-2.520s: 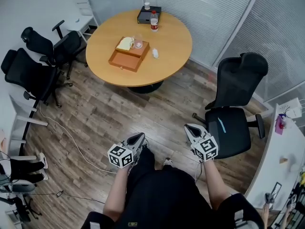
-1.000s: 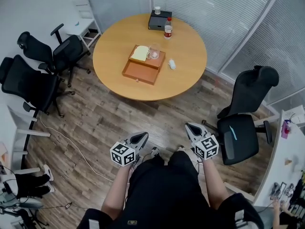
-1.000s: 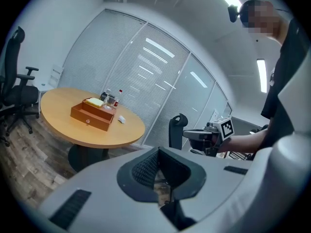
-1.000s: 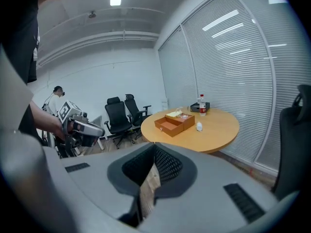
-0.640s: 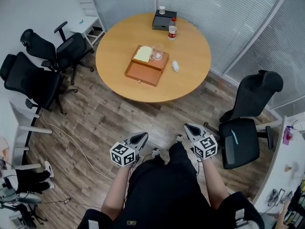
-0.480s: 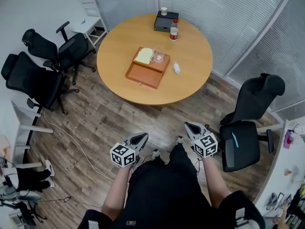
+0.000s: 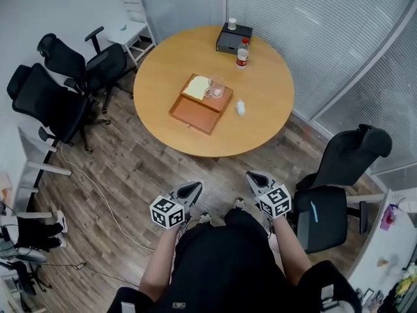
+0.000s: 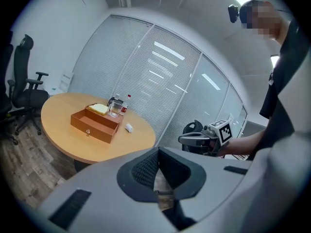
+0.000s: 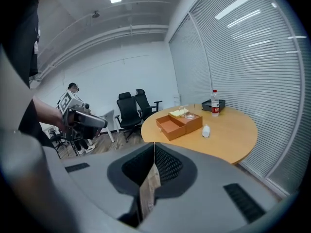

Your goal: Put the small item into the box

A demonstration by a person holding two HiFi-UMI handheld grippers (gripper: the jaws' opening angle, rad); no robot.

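Note:
A small white item (image 7: 240, 107) lies on the round wooden table (image 7: 260, 126), just right of an open orange box (image 7: 193, 113). The left gripper view also shows the box (image 8: 95, 125) and the item (image 8: 129, 127), and the right gripper view shows the same box (image 9: 170, 126) and item (image 9: 206, 130). Both grippers are held near my body, over the floor, well short of the table. My left gripper (image 7: 193, 188) is shut on nothing. My right gripper (image 7: 251, 177) is shut and holds nothing either.
In the box's far half are a yellow pad (image 7: 197, 86) and a glass cup (image 7: 215, 89). A bottle (image 7: 243, 53) and a black case (image 7: 233, 39) stand at the table's far edge. Black office chairs stand at left (image 7: 55, 103) and right (image 7: 339, 175). A cable (image 7: 98, 194) crosses the wood floor.
The table has drifted right and slightly lower in the head view as I walk. Both grippers stay shut near my body; the right one has shifted a little to the left.

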